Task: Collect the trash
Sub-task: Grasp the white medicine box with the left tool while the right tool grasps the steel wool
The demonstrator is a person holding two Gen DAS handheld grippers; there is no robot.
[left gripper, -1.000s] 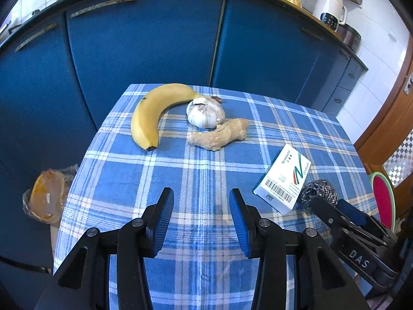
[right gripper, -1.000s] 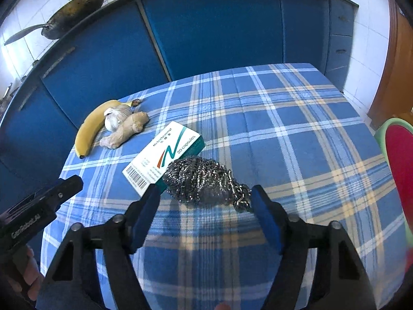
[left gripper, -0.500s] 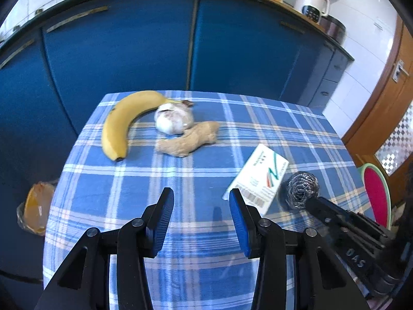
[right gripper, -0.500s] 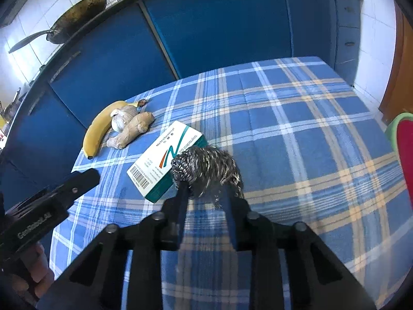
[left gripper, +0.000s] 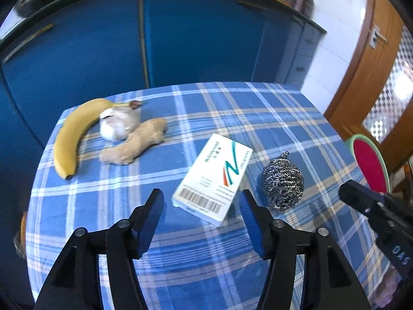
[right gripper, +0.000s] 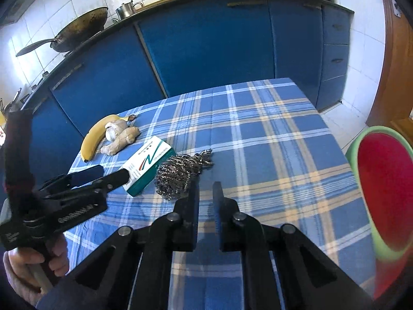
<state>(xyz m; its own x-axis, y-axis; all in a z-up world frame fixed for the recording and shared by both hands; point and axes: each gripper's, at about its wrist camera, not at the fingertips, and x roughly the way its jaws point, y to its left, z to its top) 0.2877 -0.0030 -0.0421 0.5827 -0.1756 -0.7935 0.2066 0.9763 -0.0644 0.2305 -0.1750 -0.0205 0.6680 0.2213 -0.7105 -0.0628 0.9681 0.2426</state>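
A white medicine box (left gripper: 213, 178) lies on the blue plaid table (left gripper: 232, 108), just ahead of my open left gripper (left gripper: 201, 201), whose fingers stand either side of its near end. A steel wool scrubber (left gripper: 283, 184) sits right of the box. In the right wrist view the scrubber (right gripper: 178, 175) lies on the cloth just left of my right gripper (right gripper: 206, 190), whose jaws are nearly closed with nothing between them. The box (right gripper: 148, 162) and the left gripper (right gripper: 103, 178) show there too.
A banana (left gripper: 72, 139), a garlic bulb (left gripper: 118, 126) and a ginger root (left gripper: 134, 144) lie at the table's far left. A red-and-green stool (right gripper: 384, 193) stands to the right. Blue cabinets (left gripper: 180, 38) run behind the table.
My left gripper moved right and now frames the box. My right gripper closed on the scrubber half a second ago; now it has drawn back, and the scrubber lies on the table outside its jaws.
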